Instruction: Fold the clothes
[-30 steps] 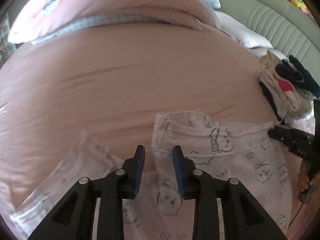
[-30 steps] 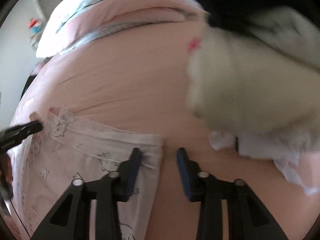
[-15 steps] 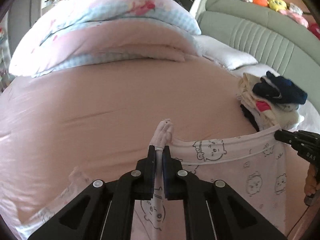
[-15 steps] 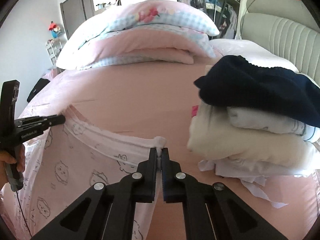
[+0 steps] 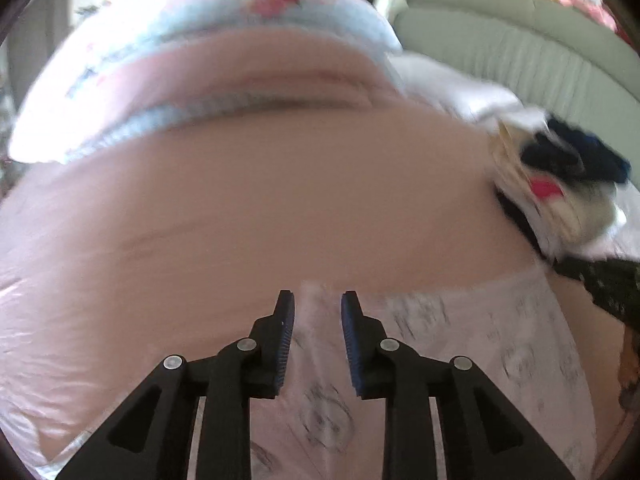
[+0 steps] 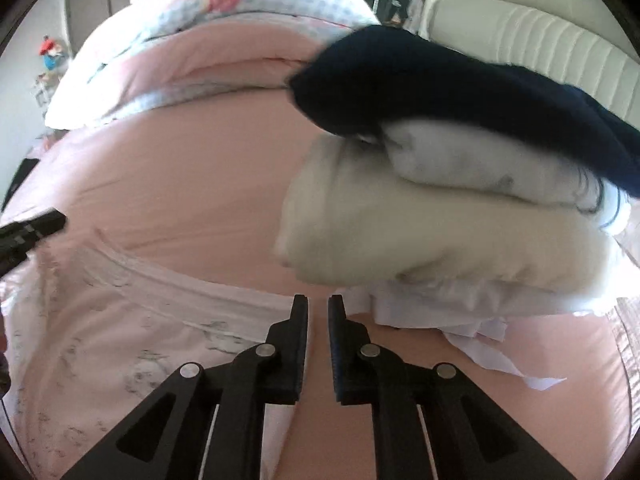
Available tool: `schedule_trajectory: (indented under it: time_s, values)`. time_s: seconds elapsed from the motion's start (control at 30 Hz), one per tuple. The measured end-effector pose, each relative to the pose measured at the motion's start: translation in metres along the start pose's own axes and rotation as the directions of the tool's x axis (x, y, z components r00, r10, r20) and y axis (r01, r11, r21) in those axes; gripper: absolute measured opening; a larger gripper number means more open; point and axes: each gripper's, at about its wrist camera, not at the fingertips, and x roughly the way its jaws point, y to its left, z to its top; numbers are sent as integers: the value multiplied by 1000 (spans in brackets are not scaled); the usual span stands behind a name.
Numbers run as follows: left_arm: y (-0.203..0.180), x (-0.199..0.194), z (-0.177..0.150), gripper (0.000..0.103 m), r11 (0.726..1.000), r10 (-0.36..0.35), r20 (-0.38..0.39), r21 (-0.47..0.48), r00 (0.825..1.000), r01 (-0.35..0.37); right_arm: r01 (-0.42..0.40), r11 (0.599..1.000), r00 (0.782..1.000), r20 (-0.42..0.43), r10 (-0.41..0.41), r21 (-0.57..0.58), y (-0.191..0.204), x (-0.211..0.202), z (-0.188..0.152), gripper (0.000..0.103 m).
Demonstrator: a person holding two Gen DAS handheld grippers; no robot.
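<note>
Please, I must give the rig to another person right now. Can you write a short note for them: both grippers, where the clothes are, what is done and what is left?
Left gripper: jaws opening, the garment's top corner lies loose between them, not pinched.
Right gripper: jaws a narrow gap apart and opening, at the garment's other top corner; no cloth clearly between them.
Garment: pink, printed, spread on the bed, top edge running from one gripper to the other.
Stack: folded clothes on the bed, just right of the right gripper.
Done: the stack is folded.
Left: probably fold the garment, then add it to the stack.
</note>
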Motion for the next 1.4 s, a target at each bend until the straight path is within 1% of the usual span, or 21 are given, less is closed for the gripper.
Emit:
schedule_trajectory:
  time_s: [0.13,0.23,0.33,0.4,0.43,0.47,0.5,0.57,0.6,0.63,0.67,0.7,0.77,0.83,0.9,0.93,1.0,1.1,1.13,1.27,1.4]
  values:
    - [-10,17,-7,21,998,-58,-71,35,996,60,-72,995,996,-51,68,-70,23,5,-8,9]
    - [-6,39,-10,21,999,-27,-120,35,992,32,-120,990,988,-110,112,-68,28,22,-15,9]
    - [-4,54,-1,20,999,-8,-95,39,995,12,-133,990,985,-115,127,-47,30,32,-18,8]
    - [-7,61,5,20,997,31,-75,69,997,-25,-128,991,987,-99,124,-42,32,33,-16,8]
    - [-9,66,7,21,995,62,-67,84,996,-56,-111,993,990,-87,107,-48,34,34,-15,8]
    - [-9,70,10,21,994,76,-62,82,995,-71,-83,995,994,-71,79,-56,36,36,-15,8]
    - [-6,74,14,22,996,79,-66,57,995,-75,-68,996,996,-62,65,-51,36,36,-15,7]
    - [0,65,24,21,997,78,-79,-5,994,-79,-67,998,996,-63,66,-11,35,34,-14,7]
    - [0,50,28,21,997,62,-51,-32,997,-64,-62,998,996,-63,63,6,36,31,-13,8]
    - [-5,34,30,21,999,28,-7,-44,1000,-28,-58,998,997,-60,58,11,38,25,-13,9]
    - [-11,21,28,21,999,-5,1,-38,1000,5,-60,998,997,-52,60,7,37,19,-12,9]
    - [-17,12,25,21,999,-32,-16,-25,999,32,-69,998,996,-50,69,7,38,14,-12,10]
    - [-33,7,13,21,999,-49,-112,9,992,50,-132,991,988,-82,134,25,44,6,-15,11]
    - [-43,17,-3,21,999,-33,-182,29,983,39,-187,982,972,-137,190,34,52,17,-9,14]
    - [-50,28,-22,21,998,-12,-252,49,968,25,-222,975,959,-178,222,25,59,22,-13,16]
    - [-51,31,-27,21,999,-9,-254,47,967,22,-228,973,954,-197,227,15,64,25,-17,16]
    - [-50,36,-21,21,1000,-24,-227,12,974,28,-220,975,953,-215,215,-1,74,35,-19,16]
    - [-52,50,-7,21,1000,-27,-202,-8,979,26,-203,979,961,-195,195,-19,86,46,-14,16]
    - [-52,53,-4,21,1000,-27,-194,-12,981,26,-198,980,964,-185,191,-18,82,46,-14,16]
    - [-50,61,3,21,999,-26,-161,-28,987,22,-160,987,979,-132,154,-34,90,49,-18,16]
    - [-52,65,14,21,998,-21,-147,-58,989,13,-127,990,987,-107,120,-60,101,47,-18,16]
